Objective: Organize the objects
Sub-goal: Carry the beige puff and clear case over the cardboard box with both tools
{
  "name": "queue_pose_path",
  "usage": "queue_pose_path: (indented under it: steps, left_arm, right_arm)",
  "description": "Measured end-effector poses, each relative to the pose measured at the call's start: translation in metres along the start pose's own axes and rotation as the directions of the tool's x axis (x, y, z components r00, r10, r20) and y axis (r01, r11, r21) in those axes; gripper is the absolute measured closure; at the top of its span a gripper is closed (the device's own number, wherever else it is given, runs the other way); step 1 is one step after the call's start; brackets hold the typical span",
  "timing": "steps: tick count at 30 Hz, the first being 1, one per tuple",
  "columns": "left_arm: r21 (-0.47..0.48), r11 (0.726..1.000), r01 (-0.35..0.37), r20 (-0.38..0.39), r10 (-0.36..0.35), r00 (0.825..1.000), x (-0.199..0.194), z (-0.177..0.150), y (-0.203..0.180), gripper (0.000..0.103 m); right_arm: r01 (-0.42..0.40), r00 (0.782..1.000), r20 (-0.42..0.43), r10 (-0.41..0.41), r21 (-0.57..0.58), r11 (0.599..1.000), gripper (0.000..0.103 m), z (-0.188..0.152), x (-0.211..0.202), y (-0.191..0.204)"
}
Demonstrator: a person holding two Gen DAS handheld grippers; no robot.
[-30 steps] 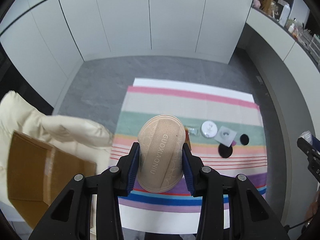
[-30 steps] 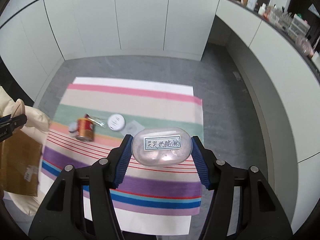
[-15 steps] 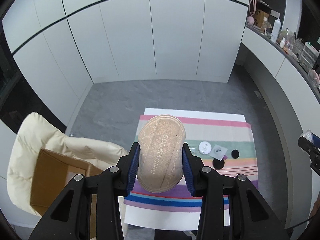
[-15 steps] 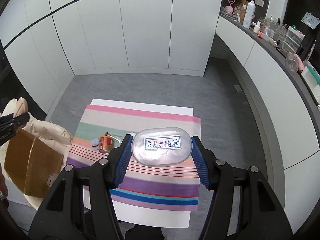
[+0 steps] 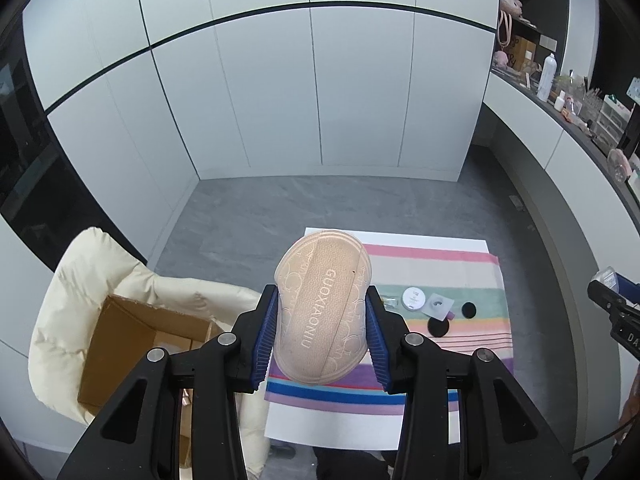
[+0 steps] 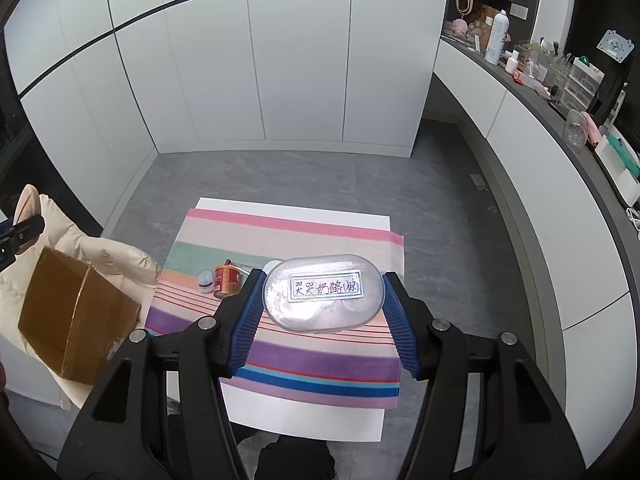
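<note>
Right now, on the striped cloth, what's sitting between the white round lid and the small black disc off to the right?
In the left wrist view, a grey square packet lies between the white round lid and the small black disc on the striped cloth.

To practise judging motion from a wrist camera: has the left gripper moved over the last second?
Yes. The left gripper, shut on the insole, has risen: the striped cloth looks smaller and sits lower in its view, and more of the cupboards shows.
</note>
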State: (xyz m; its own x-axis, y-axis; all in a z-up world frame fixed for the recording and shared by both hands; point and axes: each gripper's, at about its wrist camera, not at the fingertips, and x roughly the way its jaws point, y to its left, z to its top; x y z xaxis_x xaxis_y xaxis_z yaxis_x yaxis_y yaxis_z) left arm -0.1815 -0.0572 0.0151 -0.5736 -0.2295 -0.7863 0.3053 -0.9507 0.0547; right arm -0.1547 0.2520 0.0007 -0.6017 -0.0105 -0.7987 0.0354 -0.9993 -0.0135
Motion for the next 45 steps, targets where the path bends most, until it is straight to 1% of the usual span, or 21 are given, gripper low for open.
queue_pose_path:
  steps: [12, 16, 25, 31, 38, 42, 45]
  left_arm:
    - [-0.018, 1.000, 0.006, 0.002, -0.006, 1.000, -0.010, -0.011, 0.011, 0.062]
    - [-0.019, 1.000, 0.006, 0.000, -0.006, 1.000, -0.011, -0.014, 0.013, 0.062]
    - [0.006, 1.000, 0.017, -0.018, -0.017, 1.000, -0.012, -0.024, 0.007, 0.062]
    - [0.015, 1.000, 0.026, -0.009, -0.026, 1.000, -0.020, -0.032, 0.003, 0.062]
    - [0.043, 0.998, 0.043, -0.005, -0.043, 0.999, -0.032, -0.057, 0.001, 0.062]
    - [0.073, 0.997, 0.038, -0.020, -0.037, 0.999, -0.033, -0.079, 0.001, 0.062]
    - [0.072, 0.996, 0.048, -0.030, -0.046, 0.998, -0.036, -0.099, 0.007, 0.062]
  right_arm:
    - [0.013, 1.000, 0.009, -0.013, -0.013, 1.000, 0.042, -0.008, -0.013, 0.008]
    - [0.035, 0.999, 0.006, -0.035, -0.015, 0.999, 0.042, -0.014, -0.017, 0.008]
    - [0.044, 0.999, 0.005, -0.044, -0.028, 0.999, 0.042, -0.026, -0.022, 0.006]
    - [0.052, 0.999, 0.014, -0.052, -0.036, 0.998, 0.042, -0.036, -0.030, 0.007]
    - [0.059, 0.998, 0.009, -0.059, -0.030, 0.998, 0.042, -0.059, -0.039, 0.001]
    - [0.047, 0.999, -0.011, -0.047, -0.028, 0.999, 0.042, -0.081, -0.043, -0.003]
    - [0.045, 0.999, -0.020, -0.046, -0.025, 0.999, 0.042, -0.102, -0.048, -0.004]
